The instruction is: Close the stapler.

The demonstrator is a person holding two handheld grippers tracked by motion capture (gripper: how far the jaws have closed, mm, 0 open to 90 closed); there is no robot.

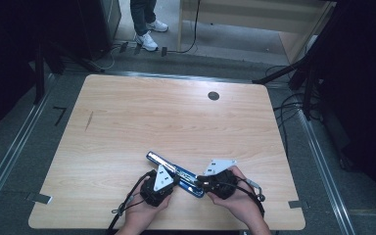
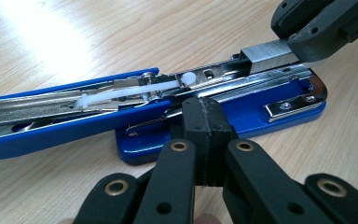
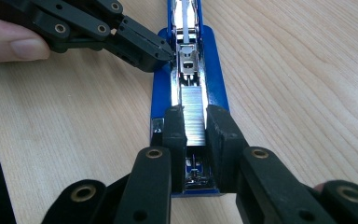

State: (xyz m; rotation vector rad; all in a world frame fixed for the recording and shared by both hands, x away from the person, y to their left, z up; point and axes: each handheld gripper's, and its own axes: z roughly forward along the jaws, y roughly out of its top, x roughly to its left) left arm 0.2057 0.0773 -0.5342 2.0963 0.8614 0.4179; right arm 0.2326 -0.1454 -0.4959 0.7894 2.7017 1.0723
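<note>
Stapler (image 1: 176,172): blue, lying opened out on the table (image 1: 127,117), near the front edge, between the two grippers.
Long axis: in the high view it runs diagonally, from upper left, farther from the person, to lower right, nearer.
Lid (image 2: 51,121): swung back flat; it forms the far, upper-left part of the line, with its shiny inside facing up.
Base (image 2: 242,114): the near, lower-right part; the open metal magazine lies along it, and the anvil plate (image 2: 291,103) sits at its nose end.
Nose: points to the lower right in the high view, toward the right gripper.
Pusher (image 2: 126,91): a white plastic piece lying along the hinge area, in line with the long axis.
Staples (image 3: 193,116): a silver strip sitting in the magazine, lengthwise along the stapler.
Right gripper (image 3: 195,128): over the nose end, one jaw on each side of the staple strip and pinching it; seen from the left gripper view, its tips clamp the end of the block.
Left gripper (image 2: 205,123): at the stapler's side near the hinge, jaws pressed together with nothing between them; the tip is against the blue edge.
Hands: the left hand (image 1: 144,210) and right hand (image 1: 235,200) hold the grippers at the near edge of the table.
Floor beyond the table: cables, and a person's shoes (image 1: 149,36).
</note>
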